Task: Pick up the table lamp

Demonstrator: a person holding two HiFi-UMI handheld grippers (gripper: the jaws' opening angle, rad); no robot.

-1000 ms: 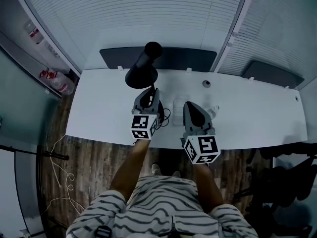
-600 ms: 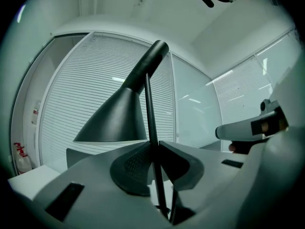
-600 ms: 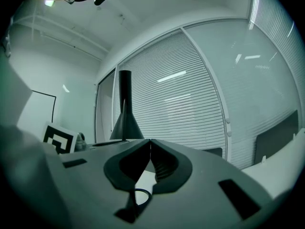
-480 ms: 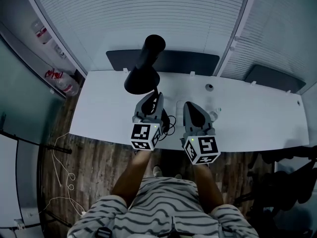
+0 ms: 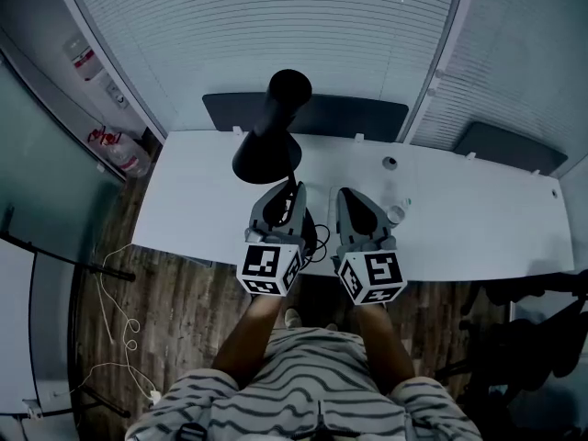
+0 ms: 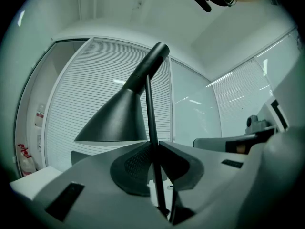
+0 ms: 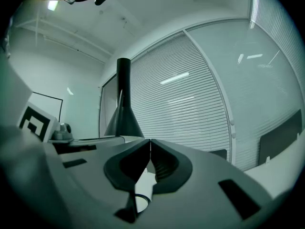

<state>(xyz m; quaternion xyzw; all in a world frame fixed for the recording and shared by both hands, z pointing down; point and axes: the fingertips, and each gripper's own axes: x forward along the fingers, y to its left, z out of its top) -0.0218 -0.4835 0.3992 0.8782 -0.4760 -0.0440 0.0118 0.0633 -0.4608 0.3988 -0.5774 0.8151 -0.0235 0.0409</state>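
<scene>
The black table lamp point(image 5: 267, 151) has a cone shade and a thin upright stem point(image 6: 149, 104). It hangs above the white table point(image 5: 184, 200), lifted off it. My left gripper point(image 5: 292, 189) is shut on the stem, which runs straight up between the jaws point(image 6: 153, 144). The shade point(image 6: 116, 120) stands just beyond and left of the fingers. A black cord point(image 5: 315, 235) trails below the left gripper. My right gripper point(image 5: 345, 197) hovers beside it, to the right, shut with nothing between its jaws point(image 7: 150, 141). The lamp point(image 7: 123, 113) shows to its left.
A small round fitting point(image 5: 390, 163) and a white cylinder point(image 5: 397, 213) sit on the table to the right of the grippers. Dark panels point(image 5: 358, 116) stand along the table's far edge under window blinds. Bottles point(image 5: 117, 147) stand at the far left, dark chairs point(image 5: 533, 320) at the lower right.
The left gripper has risen with the lamp and drawn back toward me, and the lamp's shade now stands higher over the table. The right gripper has shifted a little the same way.
</scene>
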